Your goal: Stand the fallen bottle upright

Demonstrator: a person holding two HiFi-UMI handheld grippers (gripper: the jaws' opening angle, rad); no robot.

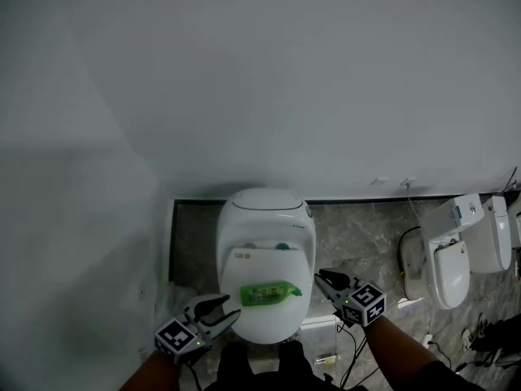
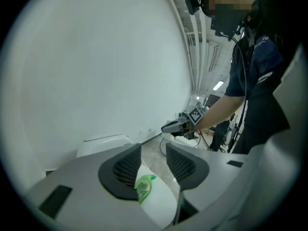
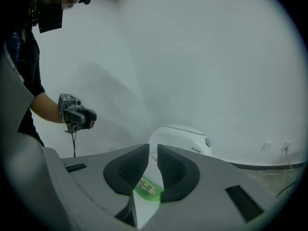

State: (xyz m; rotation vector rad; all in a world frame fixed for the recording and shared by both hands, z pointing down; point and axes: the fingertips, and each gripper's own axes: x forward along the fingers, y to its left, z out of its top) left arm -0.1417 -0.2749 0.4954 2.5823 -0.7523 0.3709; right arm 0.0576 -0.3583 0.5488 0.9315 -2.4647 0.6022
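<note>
Black fingers (image 2: 126, 170) on both grippers (image 1: 230, 308) (image 1: 320, 277) stand slightly parted, empty.

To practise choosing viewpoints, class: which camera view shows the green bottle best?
The head view: the whole green bottle shows, lying on its side on the toilet lid. The left gripper view shows only part of it past a jaw; the right gripper view shows just a strip below the jaws.

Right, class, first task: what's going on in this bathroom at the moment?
A person holds a gripper in each hand by a closed white toilet. A green bottle lies on its side on the lid. The left gripper and right gripper flank it, both open, neither touching it. The bottle is not yet upright.
</note>
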